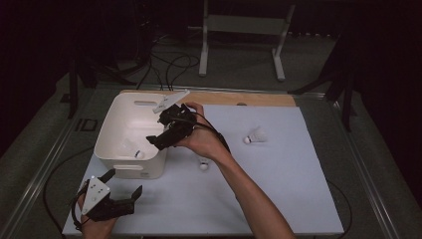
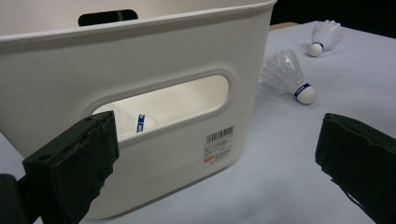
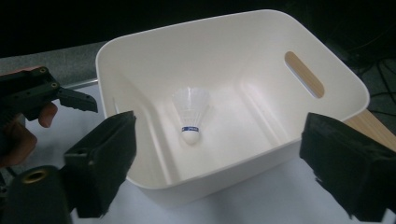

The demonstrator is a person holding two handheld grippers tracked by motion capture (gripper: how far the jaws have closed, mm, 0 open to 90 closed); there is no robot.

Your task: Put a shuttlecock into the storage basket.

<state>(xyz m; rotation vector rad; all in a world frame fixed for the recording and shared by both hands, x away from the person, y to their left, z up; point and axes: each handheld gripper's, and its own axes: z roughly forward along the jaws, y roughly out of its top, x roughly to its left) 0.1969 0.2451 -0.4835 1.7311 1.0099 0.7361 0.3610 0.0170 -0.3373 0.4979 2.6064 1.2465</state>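
While the pale-blue-covered bench [image 1: 278, 199] carried everything, the white plastic bin [image 1: 112, 142] with cut-out handles stood at its left, placed to collect shuttlecocks. The right gripper [image 1: 158, 141] hung over the bin, jaws spread and empty, apparently for a drop. The left gripper [image 1: 124, 186] waited nearby, spread, holding nothing. One white feathered shuttlecock [image 3: 190, 114] lay inside the bin; two others [image 1: 255, 136] remained on the bench.

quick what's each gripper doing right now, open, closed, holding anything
Left gripper: open, holding nothing, near the bin.
Right gripper: open, empty, above the bin; a shuttlecock lies inside.
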